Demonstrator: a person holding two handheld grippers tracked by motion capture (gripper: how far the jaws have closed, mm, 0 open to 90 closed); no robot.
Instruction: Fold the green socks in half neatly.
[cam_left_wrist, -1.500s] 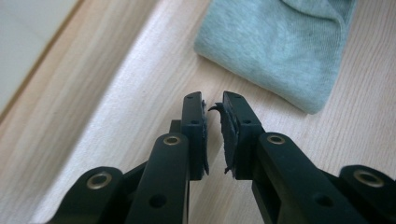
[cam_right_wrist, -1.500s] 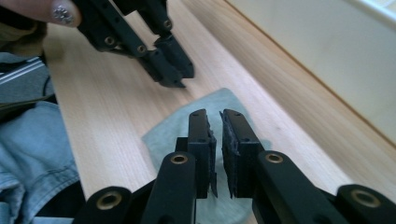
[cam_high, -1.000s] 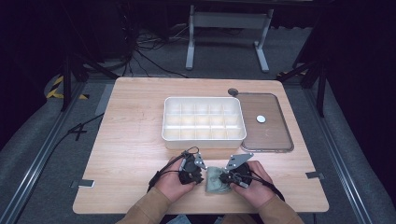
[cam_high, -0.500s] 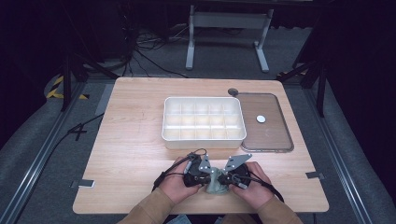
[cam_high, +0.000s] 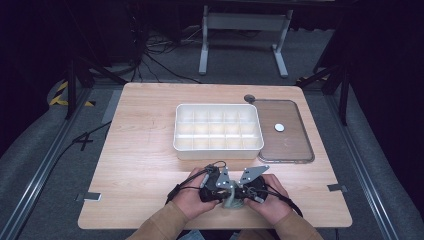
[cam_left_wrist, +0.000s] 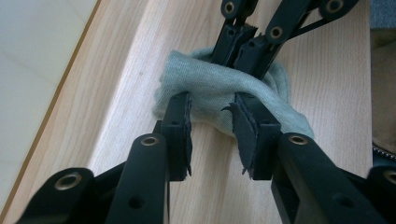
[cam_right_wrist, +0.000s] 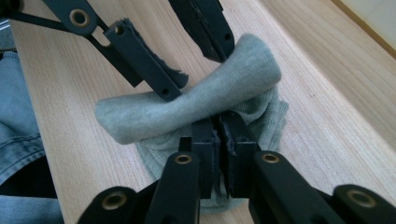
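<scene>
The grey sock (cam_right_wrist: 187, 105) lies bunched at the bench's (cam_high: 140, 165) near edge, with bare wood open to its left and the compartment tray (cam_high: 218, 131) well beyond. The right gripper (cam_right_wrist: 219, 128) pinches its fabric, jaws nearly together. The left gripper (cam_left_wrist: 212, 116) has just been opening; its jaws straddle a fold without pressing. Both hands meet low, knuckles outward.

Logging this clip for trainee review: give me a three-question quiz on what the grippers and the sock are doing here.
1. True or false: the right gripper is shut on the grey-green sock.
2. How do the left gripper jaws stand? A) clamped on the sock B) apart, just opened
3. Which way does the white compartment tray lie from the hands: toward the table's far edge or near edge?

Key: 1 true; 2 B; 3 far edge.
</scene>
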